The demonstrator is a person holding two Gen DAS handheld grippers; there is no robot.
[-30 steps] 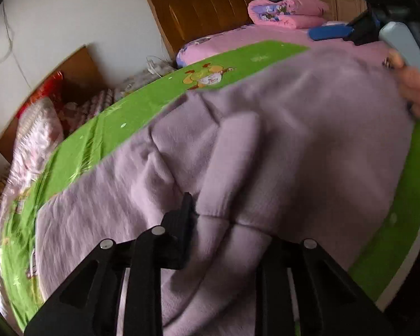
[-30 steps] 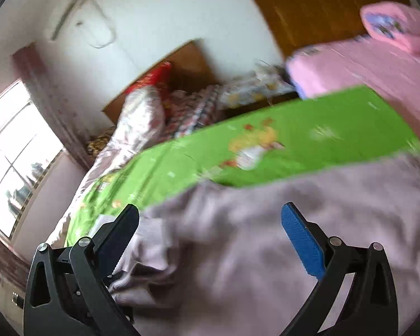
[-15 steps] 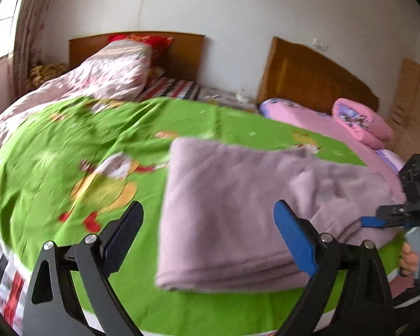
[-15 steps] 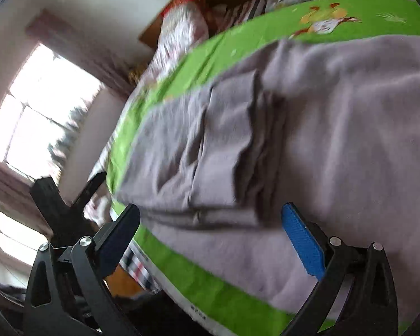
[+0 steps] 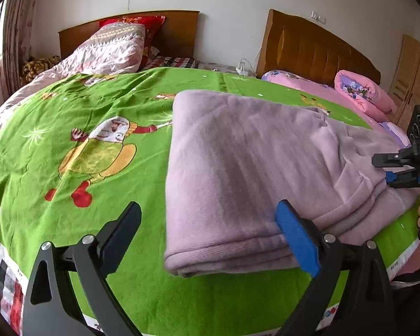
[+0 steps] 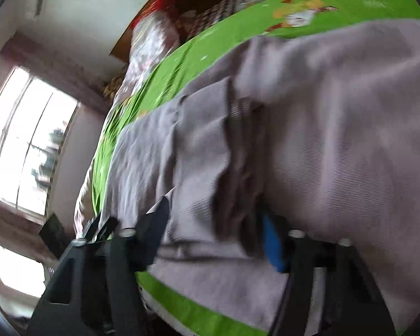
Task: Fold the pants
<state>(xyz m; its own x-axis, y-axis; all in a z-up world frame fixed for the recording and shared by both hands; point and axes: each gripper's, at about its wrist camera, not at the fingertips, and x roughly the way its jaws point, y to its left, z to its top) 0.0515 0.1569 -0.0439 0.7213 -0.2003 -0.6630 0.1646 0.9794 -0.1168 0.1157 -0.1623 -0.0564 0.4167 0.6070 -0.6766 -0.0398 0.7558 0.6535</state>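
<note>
The lilac fleece pants (image 5: pixel 243 168) lie folded in layers on the green cartoon bedspread (image 5: pixel 70 145). My left gripper (image 5: pixel 210 238) is open and empty, just off the pants' near folded corner. In the left wrist view my right gripper (image 5: pixel 400 173) is at the pants' far right end, hand on its handle. In the right wrist view the right gripper (image 6: pixel 212 240) has narrowed around the stacked cuff layers of the pants (image 6: pixel 238 168); the view is blurred, so a firm grip is unclear.
A quilt and red pillow (image 5: pixel 117 47) lie at the headboard. A second bed with pink bedding (image 5: pixel 361 89) stands at the right, beside a wooden wardrobe (image 5: pixel 417 70). The bed's near edge (image 5: pixel 182 316) runs below my left gripper. A window (image 6: pixel 22 140) shows in the right wrist view.
My left gripper let go of the pants and pulled back, now open. My right gripper swung down to the cuff end and its jaws narrowed around the layers.
</note>
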